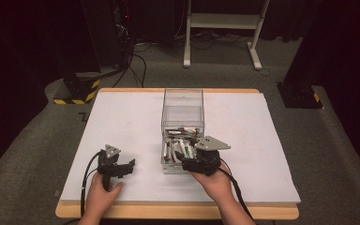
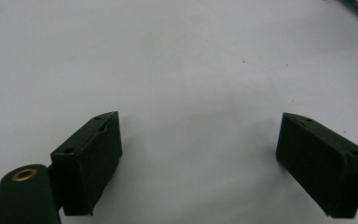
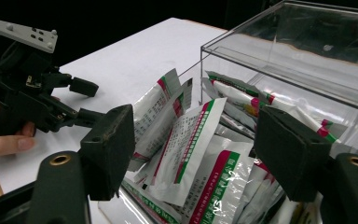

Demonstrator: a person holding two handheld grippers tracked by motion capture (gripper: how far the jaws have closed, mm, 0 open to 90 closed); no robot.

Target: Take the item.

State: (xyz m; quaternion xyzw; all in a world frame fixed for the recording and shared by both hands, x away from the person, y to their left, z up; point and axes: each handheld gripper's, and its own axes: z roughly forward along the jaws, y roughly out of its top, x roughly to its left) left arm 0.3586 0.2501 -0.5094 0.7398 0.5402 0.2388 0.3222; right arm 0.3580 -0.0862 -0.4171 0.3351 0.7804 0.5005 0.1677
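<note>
The right gripper [image 3: 196, 154] hangs at the near end of a clear box [image 1: 183, 101], its two blocky matte-black jaws spread wide with nothing pinched; the pads stand either side of a white sachet [image 3: 193, 144] without pressing it. That sachet is a flat, glossy foil-like packet with fine print and red and green stripes along one edge, standing tilted between the jaws, just beyond the tips. More sachets [image 3: 242, 100] of the same kind lie heaped beyond and below it, overlapping, so their number cannot be told and their print is too small to read. The box around them is thin, hard, transparent plastic with straight walls and sharp corners; its far half is glassy with reflections, and from the high view the grey three-cornered plate of the right gripper [image 1: 201, 157] covers the near packets.

Off to the side of this gripper, well apart across the smooth white counter [image 1: 122, 122], the left gripper [image 1: 117, 165] rests low, held by a hand [image 1: 101, 194] whose wrist is cut off by the frame's bottom edge. In its own view the left gripper [image 2: 198, 163] also stands spread, rubbery square pads far apart over bare, faintly speckled counter, with a sliver of the box's edge at the top corner.
</note>
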